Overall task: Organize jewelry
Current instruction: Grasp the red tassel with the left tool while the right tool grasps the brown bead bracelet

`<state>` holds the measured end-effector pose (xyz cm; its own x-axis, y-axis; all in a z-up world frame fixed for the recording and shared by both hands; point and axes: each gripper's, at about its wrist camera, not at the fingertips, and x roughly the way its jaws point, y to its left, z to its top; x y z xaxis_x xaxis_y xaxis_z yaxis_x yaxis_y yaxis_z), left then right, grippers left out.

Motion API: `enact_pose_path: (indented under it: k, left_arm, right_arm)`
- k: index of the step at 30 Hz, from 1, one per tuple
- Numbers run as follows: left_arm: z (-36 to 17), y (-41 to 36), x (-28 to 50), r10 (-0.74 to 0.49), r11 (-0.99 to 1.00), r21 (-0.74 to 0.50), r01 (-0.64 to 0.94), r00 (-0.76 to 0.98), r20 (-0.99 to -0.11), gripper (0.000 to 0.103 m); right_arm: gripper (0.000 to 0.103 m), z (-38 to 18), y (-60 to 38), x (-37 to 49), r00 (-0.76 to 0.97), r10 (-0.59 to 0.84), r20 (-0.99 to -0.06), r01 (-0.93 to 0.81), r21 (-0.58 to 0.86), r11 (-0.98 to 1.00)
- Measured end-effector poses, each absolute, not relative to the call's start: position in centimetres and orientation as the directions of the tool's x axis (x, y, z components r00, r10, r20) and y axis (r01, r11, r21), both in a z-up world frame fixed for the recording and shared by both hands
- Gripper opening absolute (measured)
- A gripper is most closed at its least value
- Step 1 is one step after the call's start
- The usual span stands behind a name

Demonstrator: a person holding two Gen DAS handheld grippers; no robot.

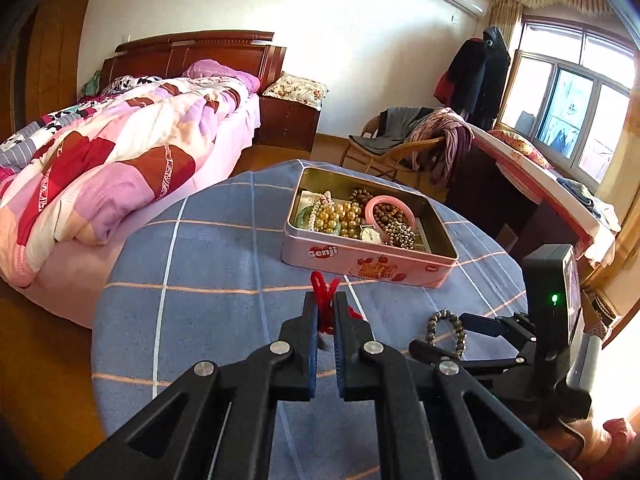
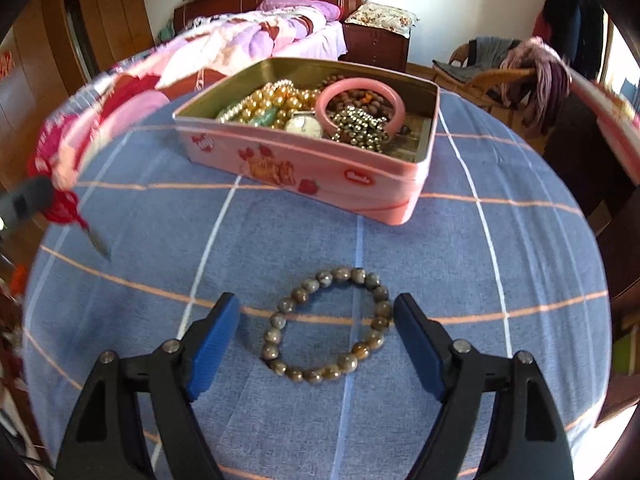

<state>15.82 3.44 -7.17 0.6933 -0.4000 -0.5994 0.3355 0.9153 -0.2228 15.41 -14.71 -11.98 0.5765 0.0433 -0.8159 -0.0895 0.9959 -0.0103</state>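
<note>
We see the left gripper [image 1: 326, 300] with its fingers pressed together on a red cord ornament [image 1: 322, 286], held clear above the blue checked tabletop [image 1: 208, 280]; the cord's loops stick up past the fingertips. The right gripper [image 2: 316, 308] has its fingers spread wide, one on each side of a grey bead bracelet [image 2: 326, 326] that lies flat on the tabletop; neither pad touches the beads.

Behind both stands the open pink tin [image 2: 304, 168], already holding pearl strands, a pink bangle [image 2: 360, 100], a watch [image 2: 304, 125] and metal beads. The left wrist view shows the right gripper from the side, low at the bracelet, and takes in the bed [image 1: 120, 140] and window; only the right wrist view shows the bracelet's full ring, and at its left edge the red cord appears blurred, with a small metal piece hanging beneath it.
</note>
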Motion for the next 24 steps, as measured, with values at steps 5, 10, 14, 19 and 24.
enact_pose_path:
  k: [5,10,14,19,24]
  left_arm:
    - [-7.4,3.5,15.8,-0.386,0.921,-0.220,0.321,0.689,-0.613,0.006]
    - [-7.2,3.6,15.3,-0.384,0.922,-0.215,0.322,0.695,-0.608,0.006]
    - [-6.9,3.6,14.9,-0.380,0.924,-0.211,0.319,0.704,-0.600,0.006]
    - [-6.0,3.1,14.4,-0.375,0.925,-0.193,0.326,0.719,-0.584,0.006]
    - [-4.8,2.4,14.2,-0.374,0.925,-0.174,0.337,0.737,-0.563,0.006]
  right_arm:
    - [0.021,-11.5,-16.0,14.9,0.585,0.053,-0.810,-0.083,0.005,0.997]
    - [0.020,-11.1,-17.6,14.6,0.584,0.128,-0.802,-0.070,0.107,0.992]
    - [0.019,-9.3,-18.0,13.3,0.635,0.184,-0.750,-0.082,0.171,0.982]
    - [0.019,-6.9,-18.1,12.4,0.695,0.196,-0.692,-0.083,0.194,0.977]
    - [0.019,-4.3,-18.0,12.1,0.750,0.190,-0.634,-0.082,0.196,0.977]
